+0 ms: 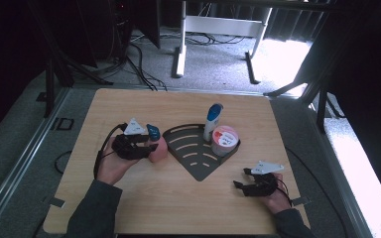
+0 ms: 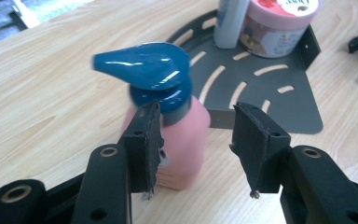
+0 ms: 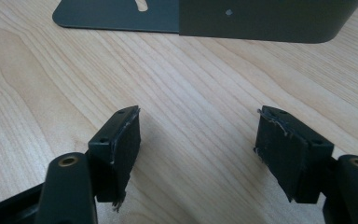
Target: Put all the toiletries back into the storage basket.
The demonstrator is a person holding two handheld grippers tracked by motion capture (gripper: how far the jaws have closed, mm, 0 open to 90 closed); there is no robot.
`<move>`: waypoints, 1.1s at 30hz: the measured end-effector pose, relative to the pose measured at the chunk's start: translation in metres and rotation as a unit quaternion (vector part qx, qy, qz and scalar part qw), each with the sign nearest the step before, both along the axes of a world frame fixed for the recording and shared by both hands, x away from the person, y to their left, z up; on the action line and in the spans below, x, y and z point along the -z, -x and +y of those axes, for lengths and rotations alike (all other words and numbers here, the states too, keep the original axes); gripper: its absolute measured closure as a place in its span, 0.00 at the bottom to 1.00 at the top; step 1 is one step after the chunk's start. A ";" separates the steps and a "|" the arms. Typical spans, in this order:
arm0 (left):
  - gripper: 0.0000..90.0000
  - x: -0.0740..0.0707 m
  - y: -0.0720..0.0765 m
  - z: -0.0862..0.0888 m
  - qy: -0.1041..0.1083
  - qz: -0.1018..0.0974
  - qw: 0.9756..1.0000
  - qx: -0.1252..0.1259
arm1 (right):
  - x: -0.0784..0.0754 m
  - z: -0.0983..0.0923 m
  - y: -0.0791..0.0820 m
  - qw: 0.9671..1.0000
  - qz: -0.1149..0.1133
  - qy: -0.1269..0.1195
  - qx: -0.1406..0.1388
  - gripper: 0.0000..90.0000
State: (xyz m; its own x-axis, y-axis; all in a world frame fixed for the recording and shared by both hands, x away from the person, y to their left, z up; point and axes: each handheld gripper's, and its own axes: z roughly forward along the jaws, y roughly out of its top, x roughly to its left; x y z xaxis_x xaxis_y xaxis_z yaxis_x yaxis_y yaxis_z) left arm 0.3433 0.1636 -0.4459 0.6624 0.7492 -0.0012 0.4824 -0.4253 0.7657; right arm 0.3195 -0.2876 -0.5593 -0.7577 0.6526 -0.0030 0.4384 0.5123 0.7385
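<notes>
A pink pump bottle (image 1: 158,148) with a blue pump head (image 2: 144,65) stands on the wooden table just left of a dark fan-shaped slotted tray (image 1: 198,166). My left gripper (image 1: 148,145) is open around the bottle (image 2: 186,140). The left pad (image 2: 144,135) is close against the bottle's side, and a gap remains at the right pad (image 2: 256,140). On the tray's far corner stand a white bottle with a blue cap (image 1: 212,120) and a pink jar (image 1: 224,140). My right gripper (image 1: 242,178) rests open on the table to the tray's right, with bare wood between its jaws (image 3: 198,114).
The tray's dark raised wall (image 3: 261,18) lies just ahead of the right gripper. The white bottle (image 2: 230,21) and the jar (image 2: 279,23) occupy the tray's (image 2: 261,102) back corner. Beyond the table (image 1: 144,203) are a grey floor, cables and stand legs.
</notes>
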 end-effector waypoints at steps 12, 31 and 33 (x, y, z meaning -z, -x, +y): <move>0.52 0.005 -0.008 0.004 0.000 0.006 1.000 -0.021 | 0.000 0.000 0.000 1.000 0.001 0.000 0.000 0.33; 0.40 0.014 -0.027 -0.005 0.005 0.025 0.999 -0.021 | 0.000 0.000 0.000 1.000 0.002 -0.001 0.000 0.33; 0.40 0.013 -0.029 -0.007 0.003 0.023 1.000 -0.019 | 0.000 0.000 0.000 1.000 0.002 -0.001 0.000 0.33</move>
